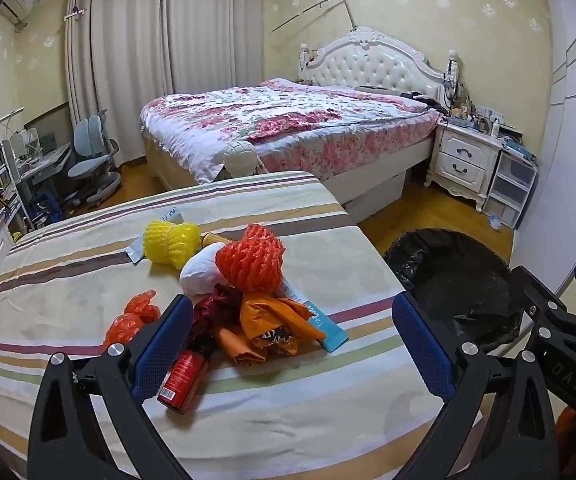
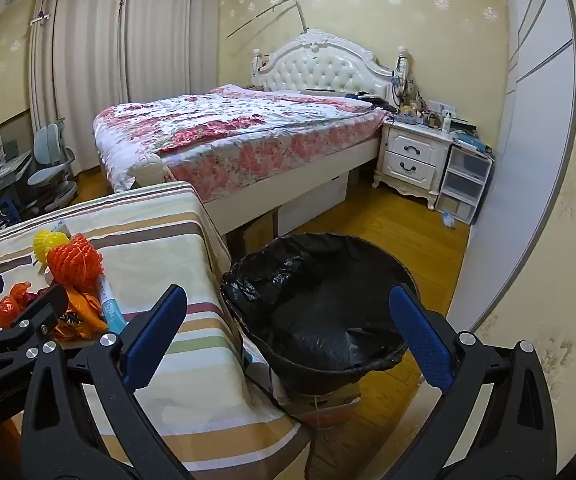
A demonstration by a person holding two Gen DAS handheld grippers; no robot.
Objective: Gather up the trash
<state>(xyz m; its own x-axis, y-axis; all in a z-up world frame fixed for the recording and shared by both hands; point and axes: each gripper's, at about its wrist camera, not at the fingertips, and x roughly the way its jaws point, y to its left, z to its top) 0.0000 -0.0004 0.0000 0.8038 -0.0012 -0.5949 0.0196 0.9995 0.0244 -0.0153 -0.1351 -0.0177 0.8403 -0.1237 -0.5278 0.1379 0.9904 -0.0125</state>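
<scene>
While both grippers gape empty, L gripper (image 1: pixel 292 332) hovers over trash pile (image 1: pixel 248 280) on striped table (image 1: pixel 88 280), R gripper (image 2: pixel 288 328) above lined bin (image 2: pixel 320 300); nothing collected yet, so next: L closes on red bottle (image 1: pixel 184 376).

You face a bedroom with pale yellow wallpaper (image 1: pixel 408 4) patterned in white flowers. Closed beige curtains (image 1: pixel 148 48) hang on your left, above a blue desk chair (image 1: pixel 92 152). A bed (image 2: pixel 248 132) with a white tufted headboard (image 2: pixel 324 68) stands on the wooden floor (image 2: pixel 368 220), a white nightstand (image 2: pixel 412 156) just beside it.
</scene>
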